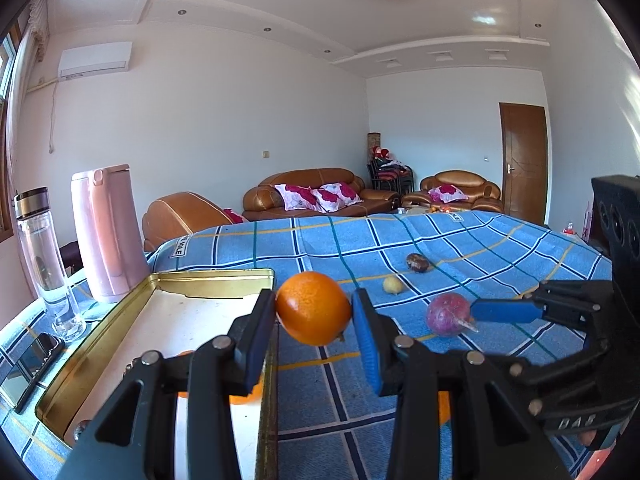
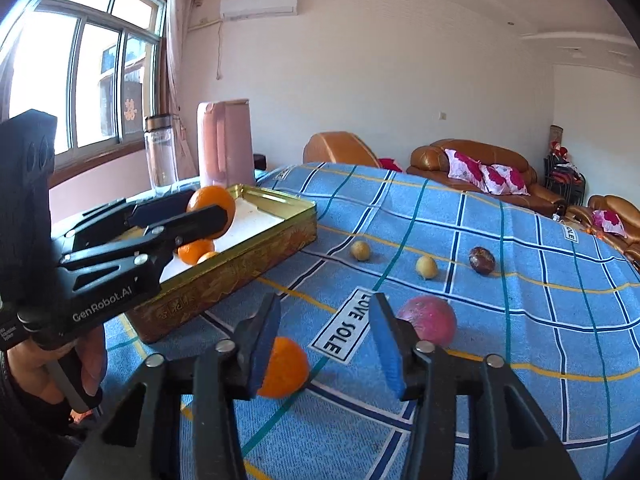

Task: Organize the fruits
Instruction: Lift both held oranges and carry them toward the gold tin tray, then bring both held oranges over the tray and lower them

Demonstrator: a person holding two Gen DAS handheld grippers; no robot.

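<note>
— Grippers?
— Left gripper (image 1: 314,312) clamps an orange (image 1: 313,307) above the gold tin's (image 2: 256,256) near-right rim. Right gripper (image 2: 324,340) parted, empty.
— Cloth?
— Loose orange (image 2: 286,366) nearest; pink fruit (image 2: 430,318) beyond, possibly touching one finger; open checks farther.

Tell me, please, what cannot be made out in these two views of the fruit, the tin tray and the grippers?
- Tin tray: in the left wrist view, the left gripper, shut on an orange, hides most of its floor and contents.
- Orange on the cloth: in the right wrist view, a finger of the open right gripper covers part of it.
- Pink fruit: partly behind the other finger; its kind is unclear.
- Small dark fruit: too small to identify.
</note>
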